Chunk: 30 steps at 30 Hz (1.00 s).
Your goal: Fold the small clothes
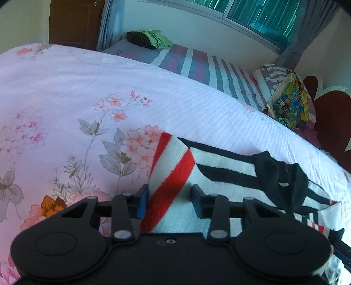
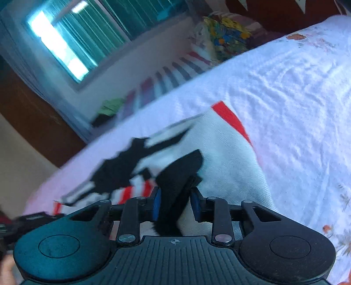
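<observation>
A small striped garment (image 1: 230, 175), white with black and red bands, lies on the floral bedspread (image 1: 87, 98) at the near right of the left wrist view. The left gripper (image 1: 169, 198) sits low over the near left corner of the garment, its jaws parted; a red-and-white banded edge of the cloth runs between the two blue pads (image 1: 142, 202), with a visible gap on the right side, so nothing is clamped there. In the right wrist view the same garment (image 2: 219, 149) spreads across the middle of the bed, blurred on its left part. The right gripper (image 2: 175, 203) has its jaws drawn in on a black flap of the garment (image 2: 179, 173), which passes between the pads and is lifted off the rest of the cloth; whether the right pad touches the flap cannot be told for certain. Beyond the bedspread, a striped sheet (image 1: 197, 63) covers the far side of the bed. A dark and green pile of clothes (image 1: 149, 39) rests on its far left end, below the window (image 1: 252, 13). A bright multicoloured bag (image 1: 289, 103) stands at the far right, beside a striped pillow (image 1: 272, 72).
</observation>
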{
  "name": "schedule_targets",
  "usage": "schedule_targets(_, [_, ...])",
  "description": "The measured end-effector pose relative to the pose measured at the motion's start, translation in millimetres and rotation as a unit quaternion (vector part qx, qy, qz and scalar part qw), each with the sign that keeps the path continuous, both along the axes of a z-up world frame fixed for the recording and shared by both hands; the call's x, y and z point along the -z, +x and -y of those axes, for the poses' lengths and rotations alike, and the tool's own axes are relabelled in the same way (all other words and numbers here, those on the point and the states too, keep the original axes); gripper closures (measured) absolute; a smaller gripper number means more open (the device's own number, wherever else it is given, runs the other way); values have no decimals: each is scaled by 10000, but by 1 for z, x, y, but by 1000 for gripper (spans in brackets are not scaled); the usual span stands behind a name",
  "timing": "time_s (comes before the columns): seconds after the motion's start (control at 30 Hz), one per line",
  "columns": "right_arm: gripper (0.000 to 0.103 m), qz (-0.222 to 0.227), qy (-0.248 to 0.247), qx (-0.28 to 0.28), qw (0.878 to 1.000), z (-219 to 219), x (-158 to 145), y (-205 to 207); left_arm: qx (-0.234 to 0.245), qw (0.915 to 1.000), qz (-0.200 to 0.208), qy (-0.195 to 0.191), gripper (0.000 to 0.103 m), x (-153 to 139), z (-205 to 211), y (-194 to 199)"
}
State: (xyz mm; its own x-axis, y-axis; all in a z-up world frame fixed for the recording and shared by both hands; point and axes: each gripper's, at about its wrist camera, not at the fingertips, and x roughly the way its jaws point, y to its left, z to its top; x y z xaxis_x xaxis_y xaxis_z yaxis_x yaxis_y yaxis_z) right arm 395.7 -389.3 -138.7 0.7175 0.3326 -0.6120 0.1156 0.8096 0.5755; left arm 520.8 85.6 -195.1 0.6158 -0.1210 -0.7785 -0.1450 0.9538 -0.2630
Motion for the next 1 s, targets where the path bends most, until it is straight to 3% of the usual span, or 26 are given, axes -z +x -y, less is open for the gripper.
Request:
schedule_targets(0.13, [72, -71, -357, 135, 9992, 6, -4, -10, 83, 9999, -13, 76, 62, 0, 1, 2])
schedule_targets(0.23, [72, -188, -183, 160, 9995, 8, 5, -1, 107, 9998, 26, 155, 62, 1, 5, 1])
schedule_targets(0.43, [74, -313, -404, 75, 9987, -4, 14, 16, 140, 9997, 32, 209, 60, 0, 7, 4])
schedule_targets(0.47, [83, -275, -505, 62, 9983, -6, 11, 15, 132, 9997, 44, 222, 62, 1, 7, 3])
schedule_targets(0.5, [101, -217, -618, 3, 9979, -9, 8, 14, 132, 9996, 67, 235, 65, 1, 9, 3])
schedule_targets(0.7, [101, 233, -1436, 46, 9893, -8, -17, -17, 51, 9995, 229, 223, 76, 0, 8, 0])
schedule_targets(0.83, [103, -366, -1756, -41, 9838, -8, 9, -26, -28, 9995, 241, 212, 76, 4, 4, 0])
schedule_targets(0.9, [103, -467, -1614, 17, 9858, 0, 14, -30, -52, 9994, 253, 230, 75, 6, 1, 2])
schedule_targets(1.0, [103, 80, -1659, 154, 9860, -3, -13, -38, -2, 9990, 299, 328, 76, -2, 2, 0])
